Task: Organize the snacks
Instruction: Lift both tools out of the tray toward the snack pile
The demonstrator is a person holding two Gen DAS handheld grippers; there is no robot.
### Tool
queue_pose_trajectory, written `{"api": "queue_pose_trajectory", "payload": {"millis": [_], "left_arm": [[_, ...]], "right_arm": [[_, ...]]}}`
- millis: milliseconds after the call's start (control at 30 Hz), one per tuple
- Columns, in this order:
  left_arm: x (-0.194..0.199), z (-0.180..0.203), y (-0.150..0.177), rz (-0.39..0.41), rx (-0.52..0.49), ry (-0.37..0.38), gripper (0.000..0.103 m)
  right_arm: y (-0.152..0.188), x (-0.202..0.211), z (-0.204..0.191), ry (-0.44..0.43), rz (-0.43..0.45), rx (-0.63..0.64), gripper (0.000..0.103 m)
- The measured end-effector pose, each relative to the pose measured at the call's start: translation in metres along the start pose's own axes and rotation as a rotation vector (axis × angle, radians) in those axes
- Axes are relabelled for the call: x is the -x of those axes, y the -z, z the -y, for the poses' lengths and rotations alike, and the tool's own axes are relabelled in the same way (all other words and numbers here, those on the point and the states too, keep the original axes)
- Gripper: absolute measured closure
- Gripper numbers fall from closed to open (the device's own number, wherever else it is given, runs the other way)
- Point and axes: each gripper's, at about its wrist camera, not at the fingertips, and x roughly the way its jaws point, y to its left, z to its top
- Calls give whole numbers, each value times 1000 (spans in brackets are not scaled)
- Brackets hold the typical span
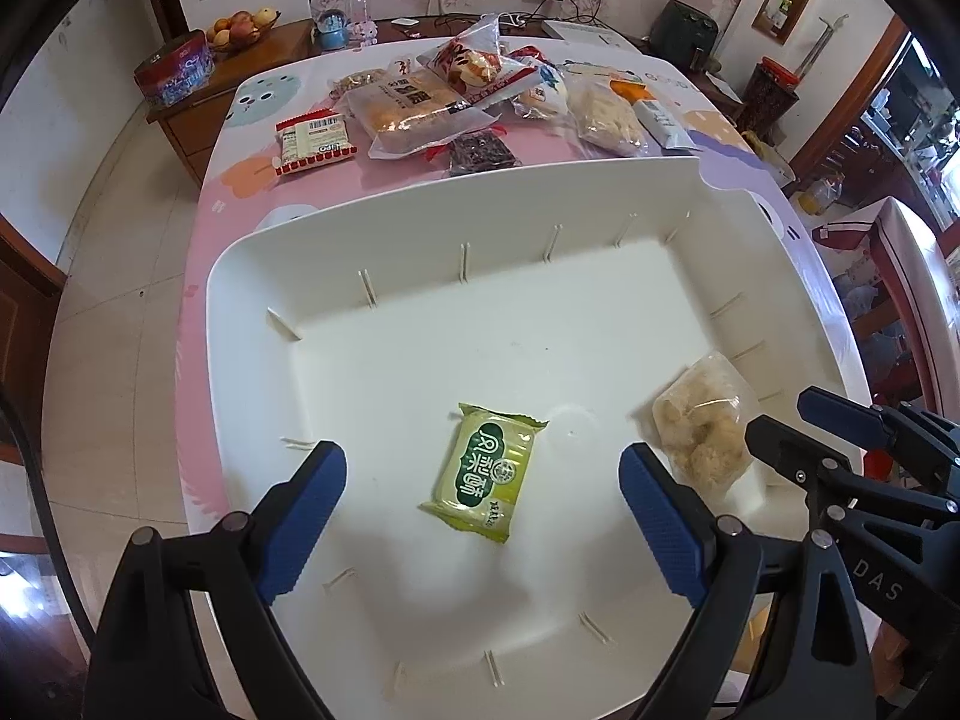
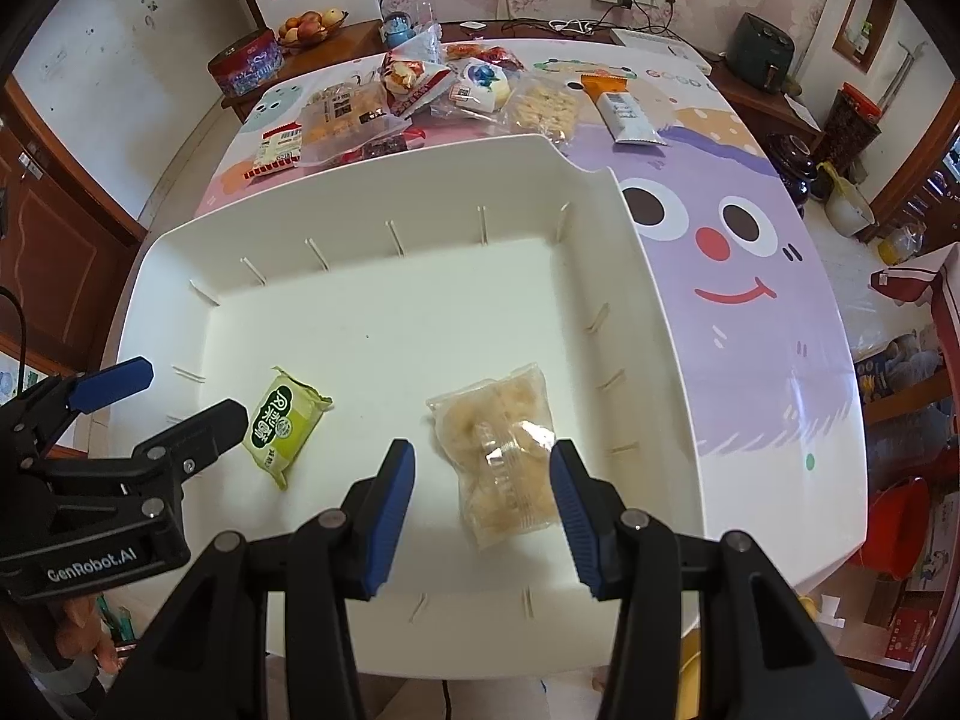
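Note:
A large white bin (image 1: 540,180) (image 2: 654,276) stands on the table's near end. Inside it lie a green snack packet (image 1: 486,471) (image 2: 287,423) and a clear bag of pale puffs (image 1: 705,429) (image 2: 504,456). My left gripper (image 1: 483,474) (image 2: 180,396) is open and hovers over the green packet, not touching it. My right gripper (image 2: 483,468) (image 1: 786,417) is open above the clear bag, its jaws on either side of it. A heap of snack packets (image 1: 444,102) (image 2: 420,102) lies on the table behind the bin.
The table has a pink and purple cartoon cloth (image 2: 720,228). A white and orange packet (image 2: 624,114) lies at the far right of the heap. A wooden sideboard with a fruit bowl (image 1: 240,30) and a tin (image 1: 174,69) stands behind.

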Motion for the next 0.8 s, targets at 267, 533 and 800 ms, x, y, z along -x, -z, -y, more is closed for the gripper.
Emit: {"api": "queue_pose_trajectory", "payload": {"millis": [267,533,800], "left_arm": [[7,3,2,15,-15,-6,11],[18,0,-1,59,0,9,11],[30,-19,-26,82,46,-27,11]], "right_arm": [[-2,6,-6,1,11,19,56],[-7,14,-7,6,29,36,56],[-28,19,-3,4,55,51,56]]}}
